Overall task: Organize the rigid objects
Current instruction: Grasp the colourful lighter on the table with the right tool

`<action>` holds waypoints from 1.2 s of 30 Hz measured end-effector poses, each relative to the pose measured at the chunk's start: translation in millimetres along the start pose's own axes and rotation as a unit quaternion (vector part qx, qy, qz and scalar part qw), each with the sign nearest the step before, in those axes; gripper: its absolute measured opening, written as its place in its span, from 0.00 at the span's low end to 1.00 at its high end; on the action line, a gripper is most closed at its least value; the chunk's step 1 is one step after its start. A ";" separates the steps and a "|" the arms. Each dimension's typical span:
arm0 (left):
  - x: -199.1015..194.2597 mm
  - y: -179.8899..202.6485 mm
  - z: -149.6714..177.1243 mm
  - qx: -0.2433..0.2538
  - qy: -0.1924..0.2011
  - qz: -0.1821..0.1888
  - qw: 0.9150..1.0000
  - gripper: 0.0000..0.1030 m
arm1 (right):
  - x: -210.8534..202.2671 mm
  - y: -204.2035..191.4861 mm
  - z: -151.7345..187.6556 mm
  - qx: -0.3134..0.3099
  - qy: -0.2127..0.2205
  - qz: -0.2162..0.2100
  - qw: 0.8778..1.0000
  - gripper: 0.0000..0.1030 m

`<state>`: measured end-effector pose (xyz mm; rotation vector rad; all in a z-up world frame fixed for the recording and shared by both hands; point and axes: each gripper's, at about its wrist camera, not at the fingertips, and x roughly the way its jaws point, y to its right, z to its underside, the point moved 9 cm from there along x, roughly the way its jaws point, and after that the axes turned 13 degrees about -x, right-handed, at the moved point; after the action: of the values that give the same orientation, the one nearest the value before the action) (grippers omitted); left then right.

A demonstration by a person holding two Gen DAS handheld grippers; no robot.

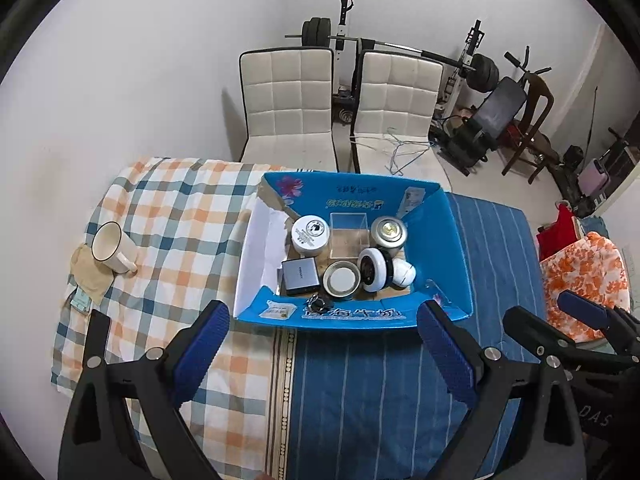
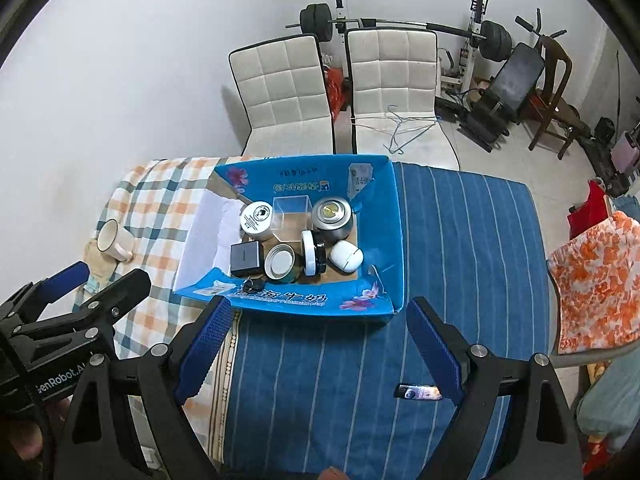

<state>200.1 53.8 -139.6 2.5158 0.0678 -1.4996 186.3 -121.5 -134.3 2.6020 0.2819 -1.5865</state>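
Both tools, left (image 1: 322, 338) and right (image 2: 316, 334), hover released just in front of the blue carton (image 1: 444, 240). Inside it sit a white jar (image 1: 310, 232), grey charger (image 1: 300, 276) and clear box (image 1: 348, 228). Left of the carton, a mug (image 1: 112, 246) lies tilted.

one box (image 1: 436, 232), eight items inside; one mug (image 1: 112, 248); two chairs (image 1: 288, 100).

Two chairs (image 1: 288, 108), barbell rack (image 2: 400, 24), perhaps hangers (image 2: 400, 132).

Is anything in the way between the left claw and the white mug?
Nothing visible blocks it. The open left gripper hovers over the cloth, and only bare checked tablecloth lies between it and the white mug at left.
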 end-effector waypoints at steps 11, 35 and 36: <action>52.3 37.6 16.5 0.025 -0.033 0.003 0.999 0.94 | 57.1 129.2 98.4 0.142 -0.100 0.074 0.982 0.89; 143.8 42.0 81.7 0.070 -0.138 -0.037 0.987 0.94 | 219.2 130.3 256.1 0.289 -0.294 0.067 0.909 0.26; 143.8 41.0 82.4 0.070 -0.139 -0.037 0.987 0.94 | 219.4 126.3 254.7 0.273 -0.296 0.070 0.913 0.26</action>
<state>204.0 -12.9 -296.7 2.4015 0.0127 -1.9342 87.1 -261.9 -449.6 2.1974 -0.4436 -2.5627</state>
